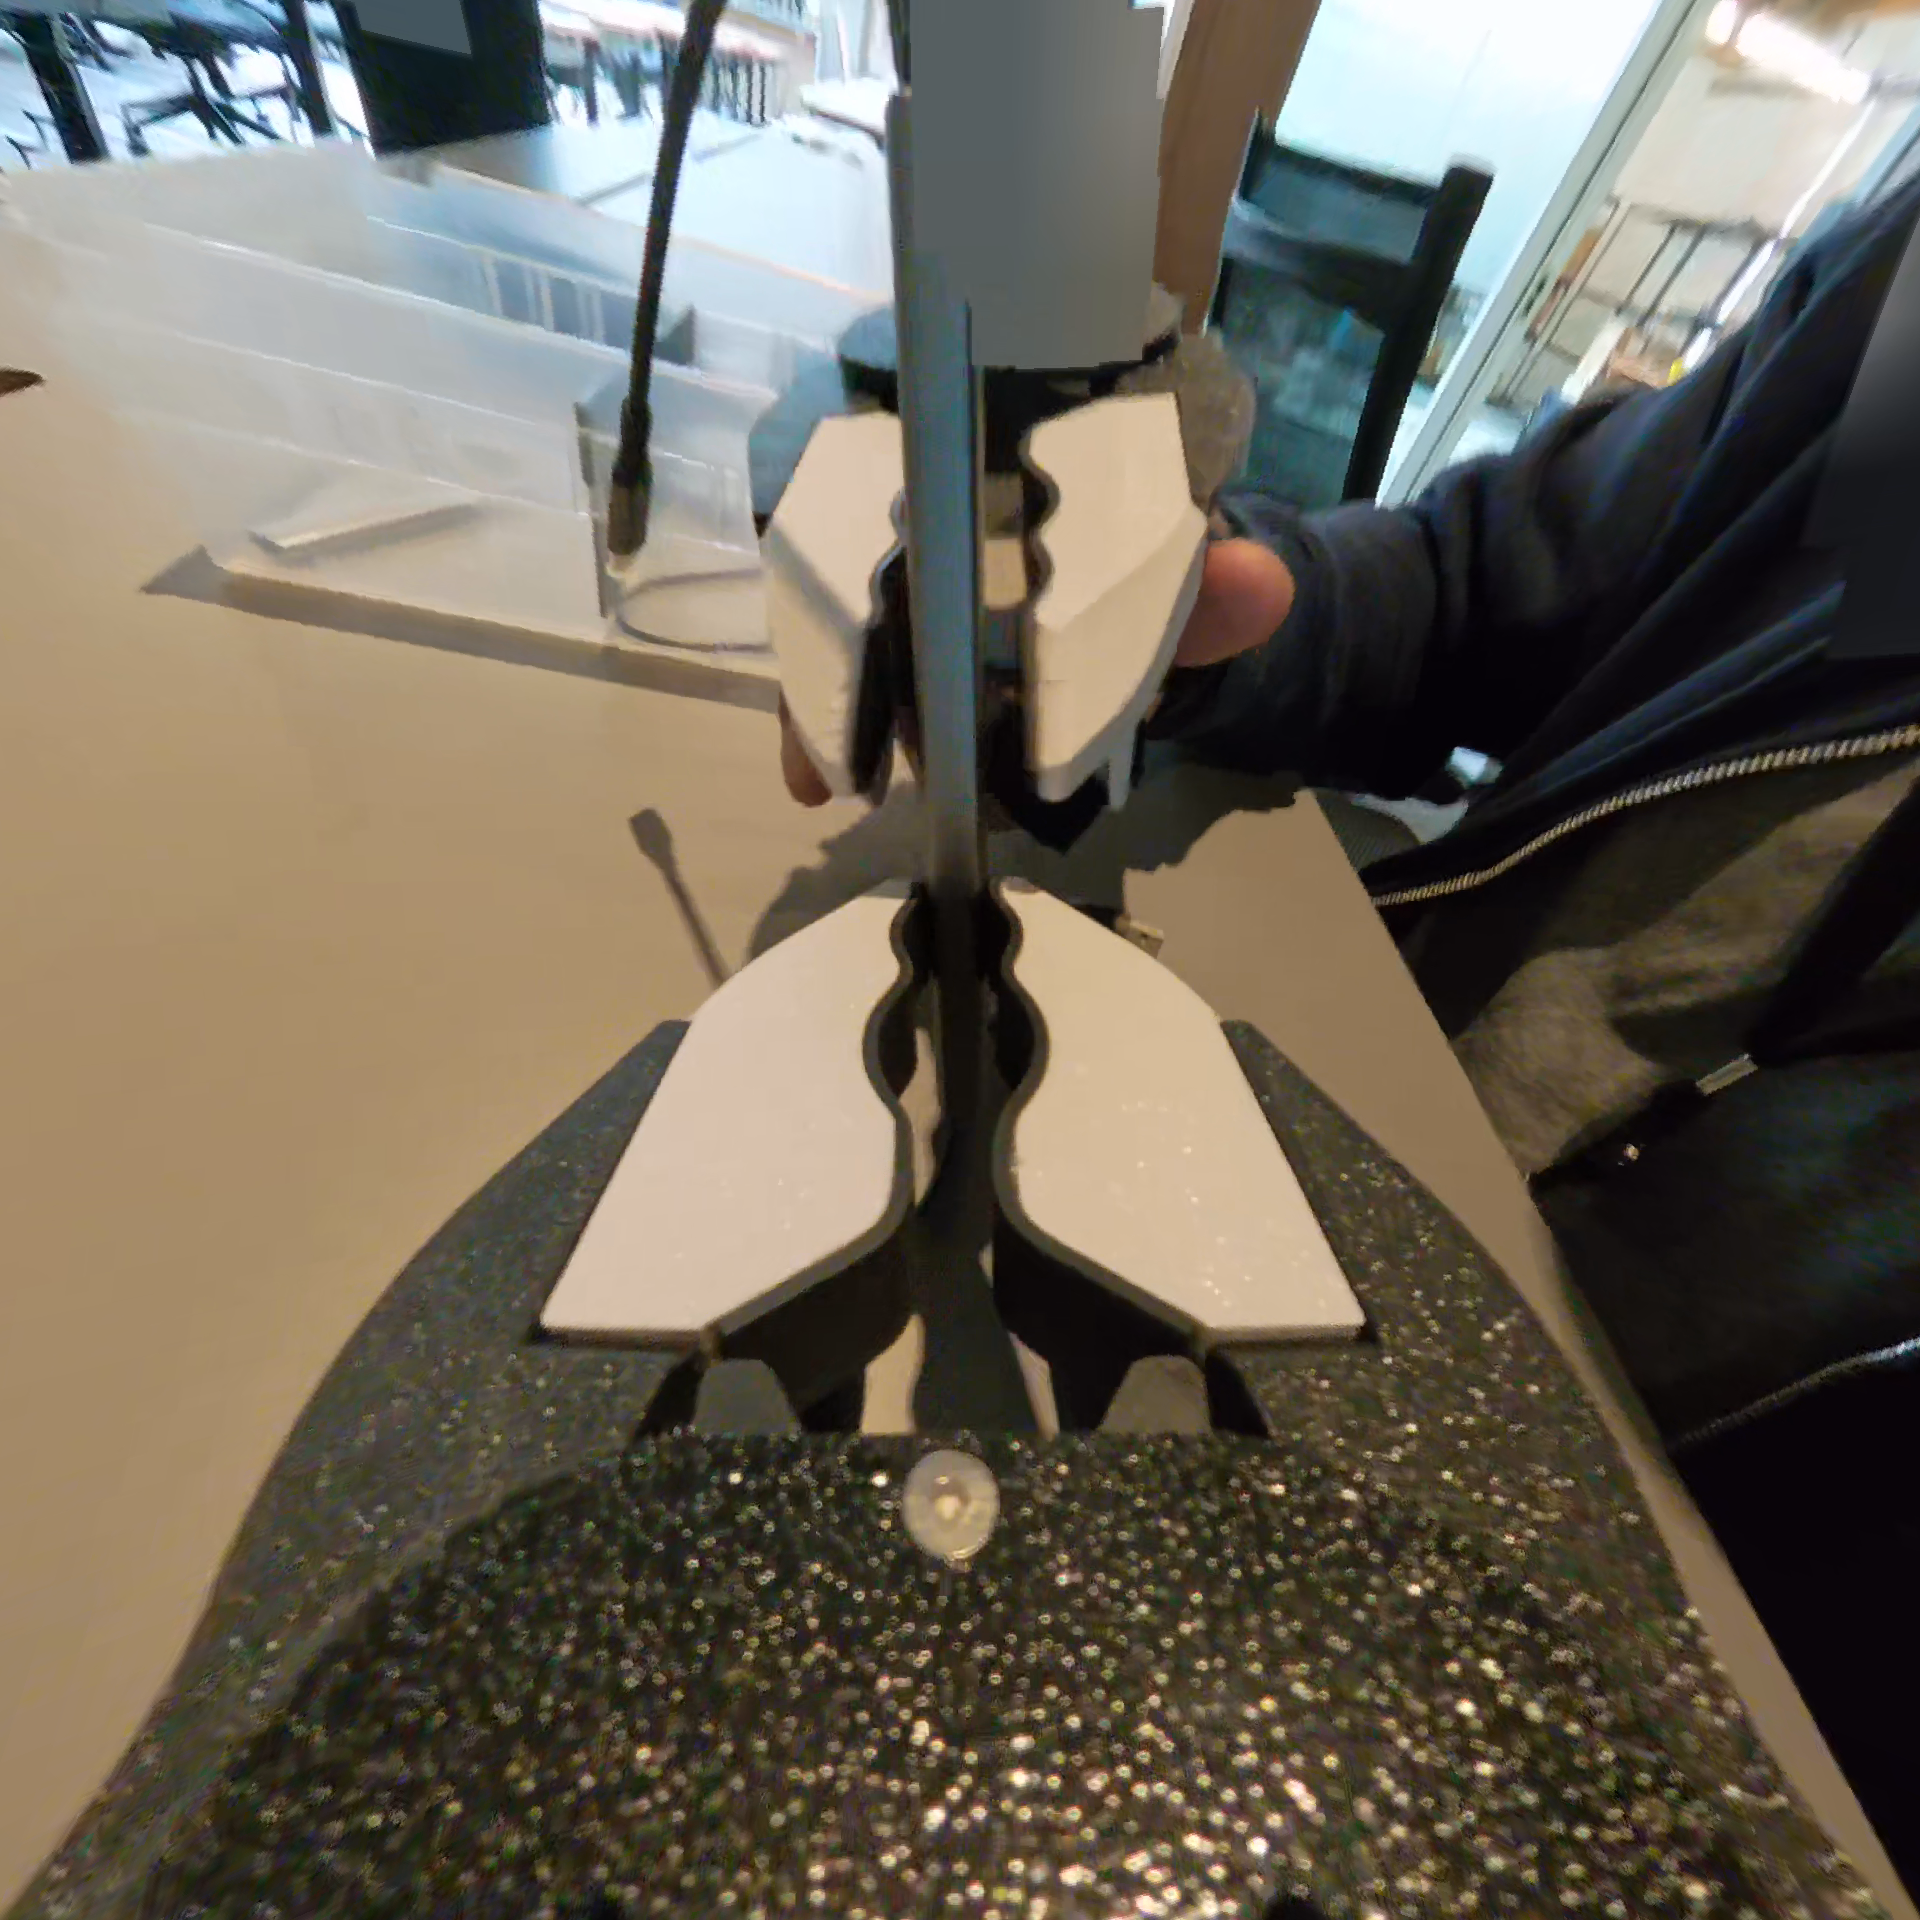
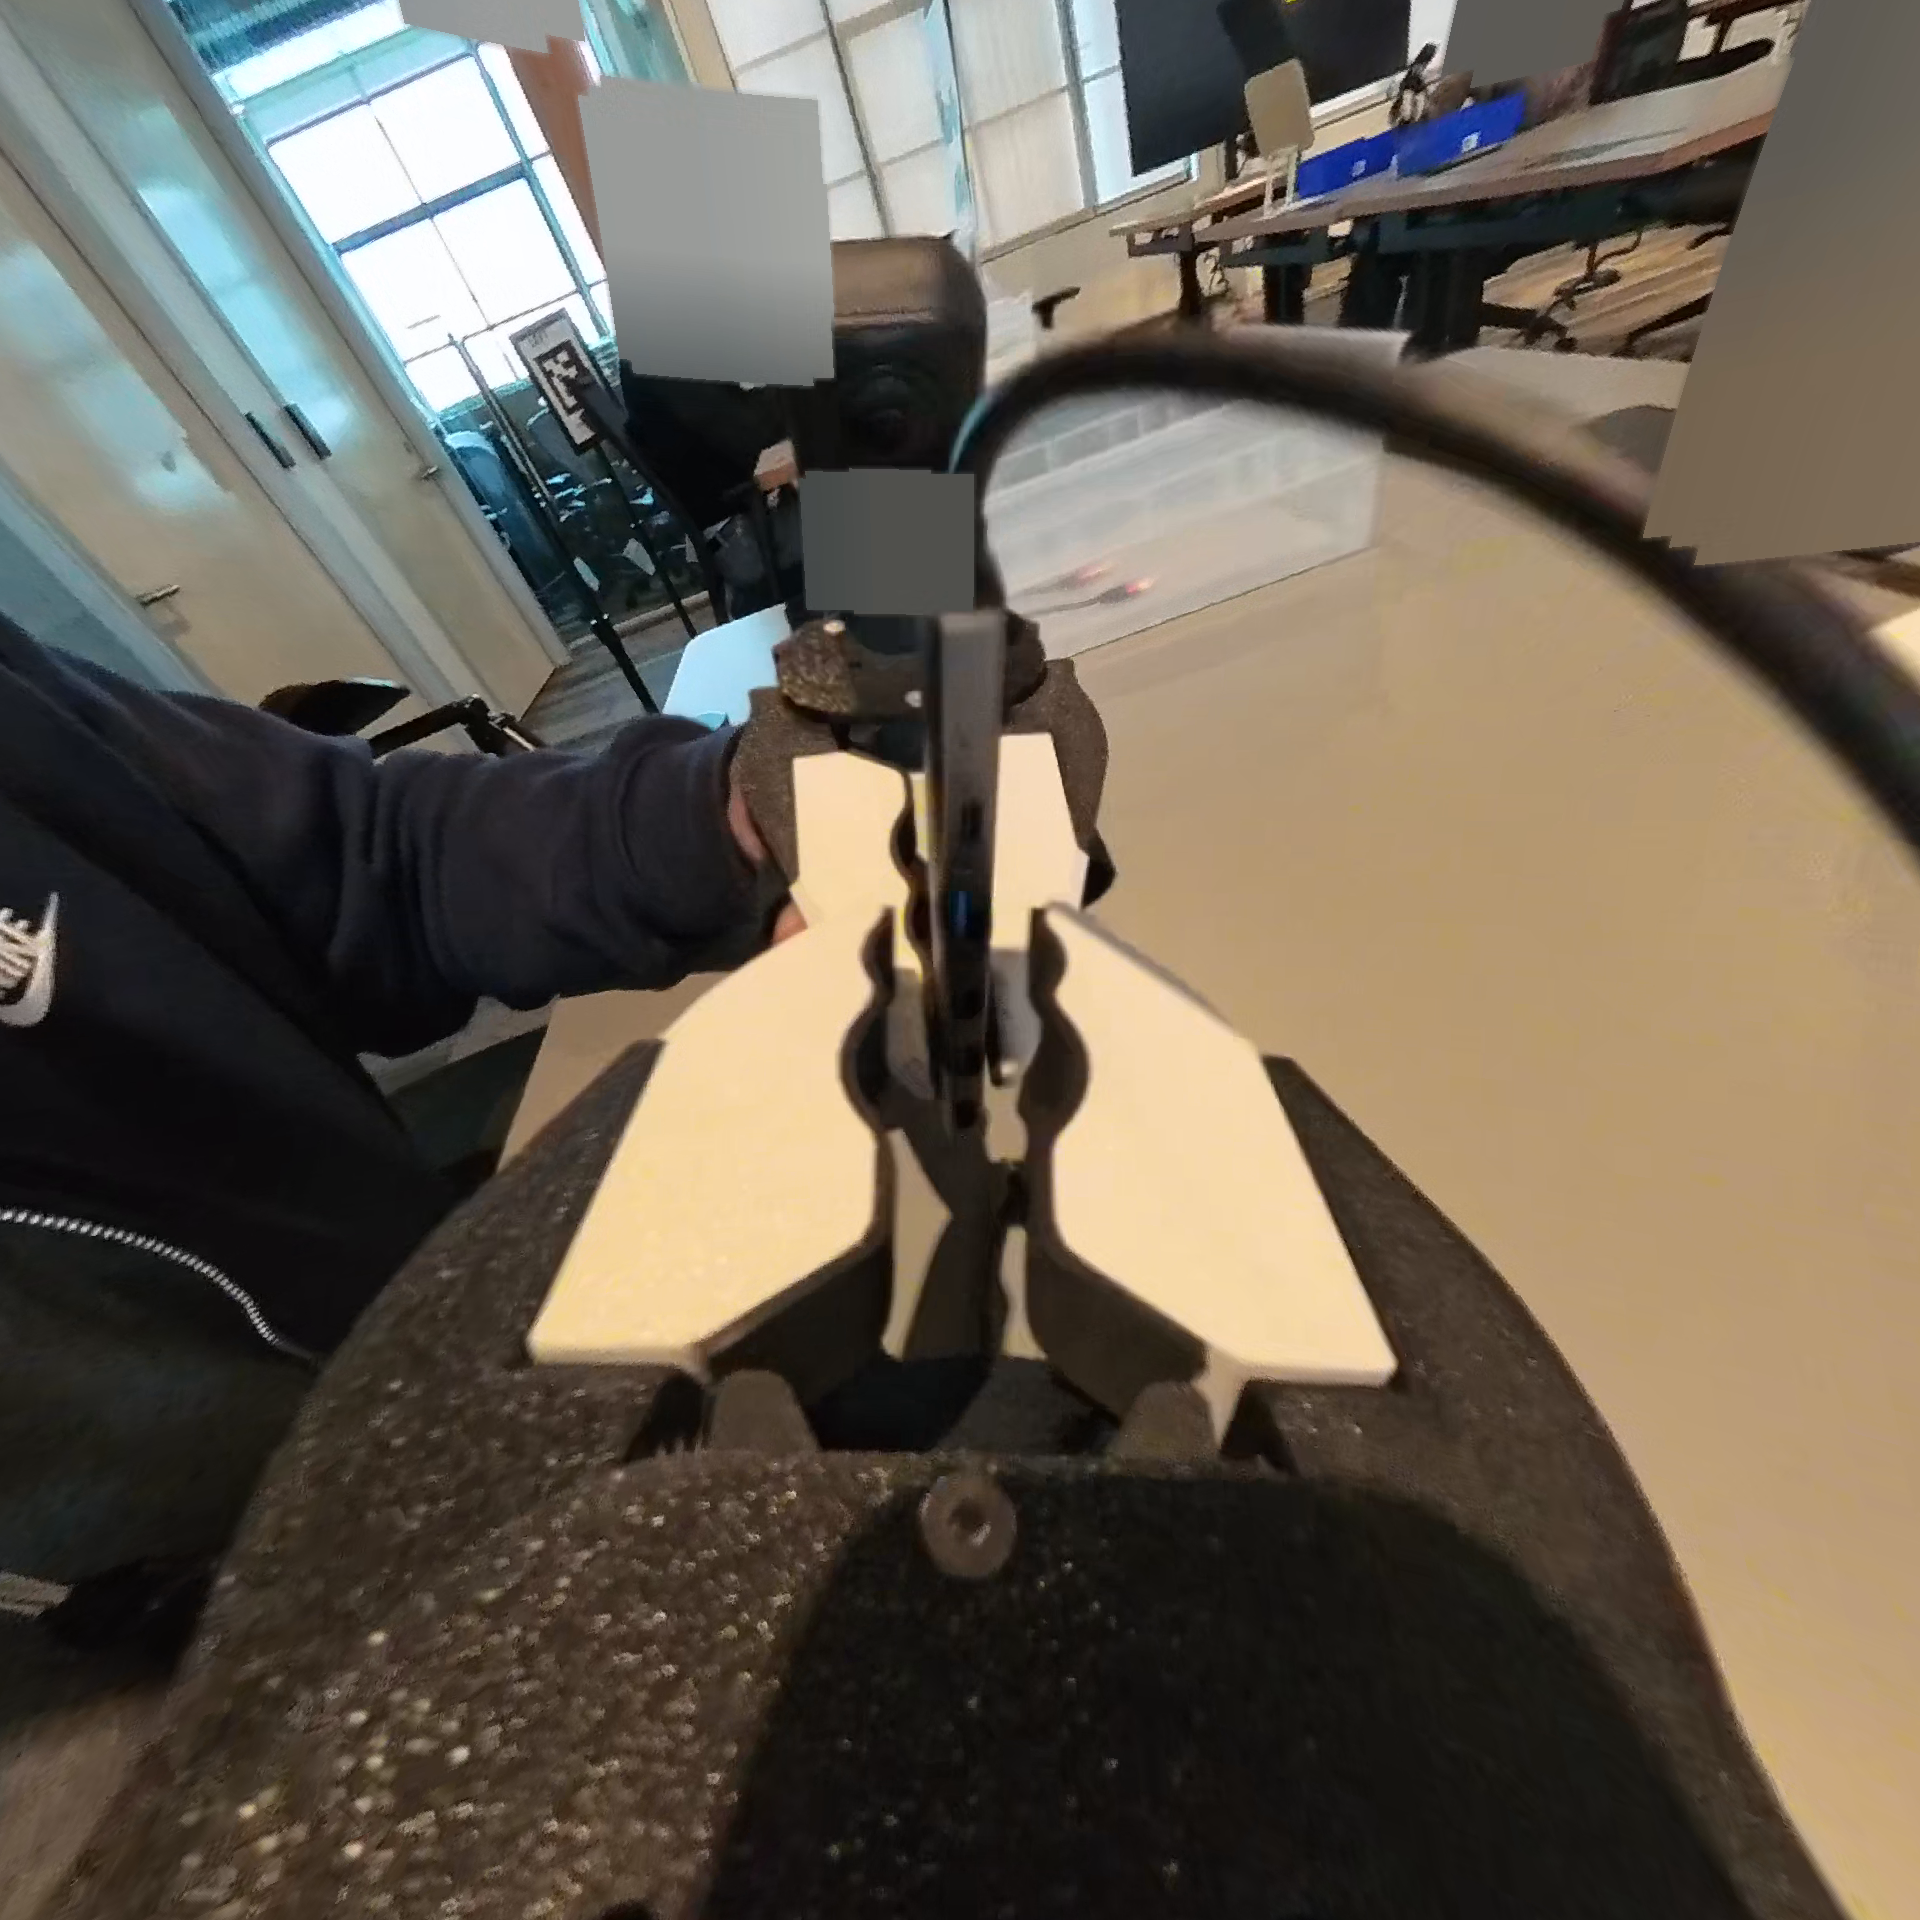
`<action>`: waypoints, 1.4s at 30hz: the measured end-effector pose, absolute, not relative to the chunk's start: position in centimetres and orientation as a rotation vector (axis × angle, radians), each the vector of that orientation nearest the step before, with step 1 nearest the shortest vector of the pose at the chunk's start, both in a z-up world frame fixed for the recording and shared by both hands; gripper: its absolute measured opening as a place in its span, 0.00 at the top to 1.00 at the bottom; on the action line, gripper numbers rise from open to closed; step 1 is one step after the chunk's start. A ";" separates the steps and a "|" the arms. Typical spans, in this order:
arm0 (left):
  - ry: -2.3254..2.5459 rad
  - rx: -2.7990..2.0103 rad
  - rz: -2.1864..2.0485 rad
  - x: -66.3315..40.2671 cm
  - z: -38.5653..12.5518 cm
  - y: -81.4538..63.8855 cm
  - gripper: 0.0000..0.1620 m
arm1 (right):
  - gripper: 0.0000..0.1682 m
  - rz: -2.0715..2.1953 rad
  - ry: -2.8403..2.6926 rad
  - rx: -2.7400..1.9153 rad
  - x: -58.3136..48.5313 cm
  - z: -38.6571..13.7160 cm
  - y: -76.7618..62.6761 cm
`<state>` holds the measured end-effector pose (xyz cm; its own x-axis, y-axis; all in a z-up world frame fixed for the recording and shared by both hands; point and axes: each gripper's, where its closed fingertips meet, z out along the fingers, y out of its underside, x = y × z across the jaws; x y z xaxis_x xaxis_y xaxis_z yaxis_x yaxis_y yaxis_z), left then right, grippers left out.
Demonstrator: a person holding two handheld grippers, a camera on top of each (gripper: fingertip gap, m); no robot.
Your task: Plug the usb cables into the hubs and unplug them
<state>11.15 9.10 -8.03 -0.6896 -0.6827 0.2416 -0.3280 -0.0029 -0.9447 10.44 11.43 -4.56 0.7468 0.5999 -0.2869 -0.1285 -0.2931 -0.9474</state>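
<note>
A thin grey USB hub (image 1: 940, 582) stands on edge between both grippers; its port side shows in the right wrist view (image 2: 966, 935). My left gripper (image 1: 956, 904) is shut on one end of the hub. My right gripper (image 2: 961, 920) faces it with its jaws a little apart around the hub's other end, a gap showing on each side. Each gripper shows in the other view, the right one (image 1: 951, 613) and the left one (image 2: 951, 800). The hub's black cable (image 2: 1351, 384) arcs away to the side. A loose USB plug (image 1: 652, 831) lies on the table.
The beige table (image 1: 312, 935) has its edge close to the person's dark jacket (image 1: 1662, 727). Clear plastic packaging (image 1: 416, 540) lies at the back, where the black cable's end (image 1: 627, 509) rests. A clear bin (image 2: 1195, 509) stands farther off. The tips of both grippers are at nearly the same place.
</note>
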 end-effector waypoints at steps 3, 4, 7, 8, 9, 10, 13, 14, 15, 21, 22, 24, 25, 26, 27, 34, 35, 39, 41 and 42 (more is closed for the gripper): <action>1.783 -1.109 -1.899 11.6 -5.8 10.7 0.94 | 0.81 0.747 -0.353 -1.764 11.1 -4.8 11.5; 1.704 -1.121 -1.947 11.7 -5.0 11.4 0.94 | 0.81 0.763 -0.358 -1.787 11.1 -5.2 11.3; 1.557 -1.123 -1.990 11.8 -3.7 13.0 0.94 | 0.81 0.809 -0.383 -1.851 10.5 -6.5 11.2; 1.553 -1.109 -1.997 11.7 -3.5 13.0 0.94 | 0.81 0.816 -0.388 -1.857 10.2 -6.8 11.2; 1.558 -1.095 -2.004 11.6 -3.5 12.7 0.94 | 0.81 0.824 -0.394 -1.857 9.8 -7.0 11.2; 1.567 -1.081 -2.010 11.6 -3.5 12.4 0.94 | 0.81 0.829 -0.398 -1.851 9.5 -7.0 11.3; 1.619 -1.061 -1.998 11.7 -4.0 11.4 0.94 | 0.82 0.823 -0.394 -1.824 9.1 -6.8 11.4; 1.633 -1.055 -1.991 11.7 -4.1 11.1 0.94 | 0.83 0.817 -0.385 -1.818 9.2 -6.7 11.5; 1.639 -1.048 -1.992 11.7 -4.2 10.9 0.94 | 0.84 0.809 -0.374 -1.809 9.3 -6.6 11.6; 1.627 -1.036 -2.040 11.7 -4.2 10.4 0.94 | 0.89 0.793 -0.364 -1.788 9.5 -6.5 11.7; 1.632 -1.032 -2.044 11.7 -4.3 10.2 0.94 | 0.91 0.786 -0.366 -1.789 9.4 -6.6 11.7; 1.641 -1.024 -2.057 11.7 -4.3 9.9 0.94 | 0.94 0.780 -0.381 -1.788 9.2 -6.6 11.6; 1.646 -1.025 -2.065 11.7 -4.4 9.9 0.94 | 0.94 0.773 -0.388 -1.792 9.2 -6.7 11.6; 1.642 -1.030 -2.066 11.7 -4.3 10.0 0.94 | 0.94 0.764 -0.392 -1.799 9.2 -6.8 11.6; 1.610 -1.027 -2.071 11.7 -3.9 10.4 0.92 | 0.95 0.757 -0.403 -1.813 9.2 -7.0 11.5; 1.562 -0.962 -2.044 10.4 -1.4 12.7 0.87 | 0.94 0.672 -0.516 -1.906 8.3 -8.4 11.1; 1.568 -0.960 -2.049 10.4 -1.4 12.5 0.87 | 0.94 0.662 -0.519 -1.907 8.4 -8.5 11.2; 1.635 -0.951 -2.059 10.5 -2.4 11.3 0.87 | 0.94 0.678 -0.527 -1.905 8.1 -8.5 11.0; 1.653 -0.938 -2.069 10.5 -2.6 10.8 0.88 | 0.94 0.696 -0.529 -1.898 7.9 -8.3 10.9; 1.655 -0.931 -2.075 10.4 -2.6 10.7 0.89 | 0.94 0.697 -0.529 -1.896 7.9 -8.2 10.9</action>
